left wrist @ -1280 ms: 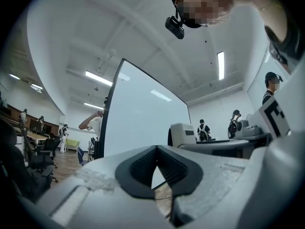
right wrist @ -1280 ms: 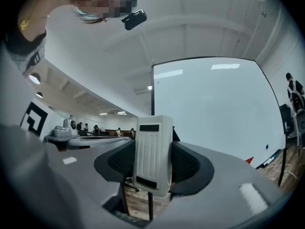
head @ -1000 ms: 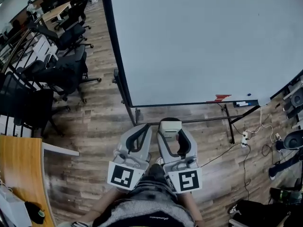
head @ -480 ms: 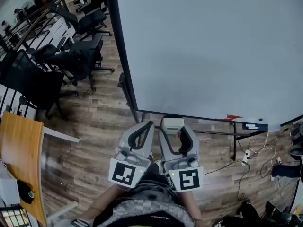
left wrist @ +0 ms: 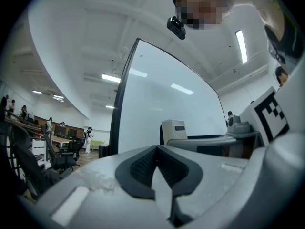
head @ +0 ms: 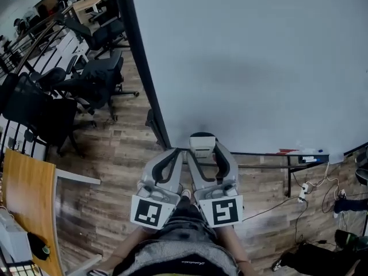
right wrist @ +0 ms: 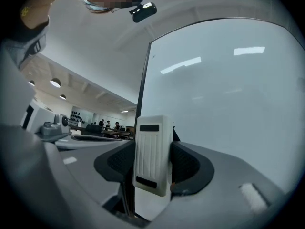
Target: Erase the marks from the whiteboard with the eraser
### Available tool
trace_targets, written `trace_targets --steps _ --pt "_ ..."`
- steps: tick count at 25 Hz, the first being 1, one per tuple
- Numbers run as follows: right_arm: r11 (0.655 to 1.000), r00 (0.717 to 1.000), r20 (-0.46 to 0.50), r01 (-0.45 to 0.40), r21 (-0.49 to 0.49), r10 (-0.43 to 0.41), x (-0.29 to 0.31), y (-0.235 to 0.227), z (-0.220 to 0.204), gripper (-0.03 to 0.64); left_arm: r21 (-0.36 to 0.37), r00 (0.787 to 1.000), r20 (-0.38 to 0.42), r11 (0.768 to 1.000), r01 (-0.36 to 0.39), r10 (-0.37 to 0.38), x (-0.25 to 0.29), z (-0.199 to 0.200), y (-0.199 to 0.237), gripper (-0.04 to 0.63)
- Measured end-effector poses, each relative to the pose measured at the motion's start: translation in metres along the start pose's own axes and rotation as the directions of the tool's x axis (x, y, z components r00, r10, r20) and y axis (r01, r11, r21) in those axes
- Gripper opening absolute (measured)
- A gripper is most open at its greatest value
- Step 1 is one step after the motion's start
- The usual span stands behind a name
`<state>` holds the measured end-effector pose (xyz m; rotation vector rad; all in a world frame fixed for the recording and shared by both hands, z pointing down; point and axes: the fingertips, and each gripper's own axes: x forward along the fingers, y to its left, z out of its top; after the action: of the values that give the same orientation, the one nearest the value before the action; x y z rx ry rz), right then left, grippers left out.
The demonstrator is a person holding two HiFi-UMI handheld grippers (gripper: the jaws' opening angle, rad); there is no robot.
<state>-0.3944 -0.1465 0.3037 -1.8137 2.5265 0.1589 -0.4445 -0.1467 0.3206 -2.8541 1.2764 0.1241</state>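
Note:
A large whiteboard (head: 253,62) on a black wheeled stand fills the upper right of the head view; its surface shows no marks there. My right gripper (head: 202,144) is shut on a white ribbed eraser (right wrist: 152,154), held upright just short of the board's lower left corner. In the head view the eraser (head: 202,145) sticks out past the jaws. My left gripper (head: 176,154) hangs close beside the right one, shut with nothing in it; in the left gripper view its pads (left wrist: 143,165) meet. The board (right wrist: 224,104) looks blank from the right gripper too.
Black office chairs (head: 86,85) and desks crowd the left. A wooden table (head: 26,211) stands at the lower left. The board's tray (head: 302,157) holds a few small items. Cables and a power strip (head: 302,191) lie on the wood floor at the right.
Both grippers have come closer to the whiteboard's lower left corner, and the board now fills more of the head view. The eraser stays clamped in the right gripper.

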Motion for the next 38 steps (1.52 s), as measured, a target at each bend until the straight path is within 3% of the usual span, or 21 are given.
trace_targets --steps 10,20,29,38 --pt "0.996 0.998 0.019 -0.052 -0.074 0.054 0.060 0.025 -0.001 0.242 0.000 0.998 0.016 0.998 -0.064 0.064 -0.004 -0.011 0.051 0.003" --pt "0.995 0.999 0.032 -0.040 -0.090 0.043 0.076 0.030 -0.002 0.242 0.038 1.000 0.010 0.999 -0.028 0.028 0.007 -0.022 0.072 0.003" --pt "0.995 0.998 0.062 -0.006 -0.102 0.012 0.053 -0.008 0.005 0.244 0.054 0.999 -0.040 0.999 -0.004 0.006 0.026 -0.033 0.047 0.003" --pt "0.994 0.999 0.047 -0.016 -0.109 0.021 0.015 -0.074 0.007 0.244 0.051 0.999 -0.037 0.999 0.005 -0.004 0.069 -0.032 -0.019 0.003"
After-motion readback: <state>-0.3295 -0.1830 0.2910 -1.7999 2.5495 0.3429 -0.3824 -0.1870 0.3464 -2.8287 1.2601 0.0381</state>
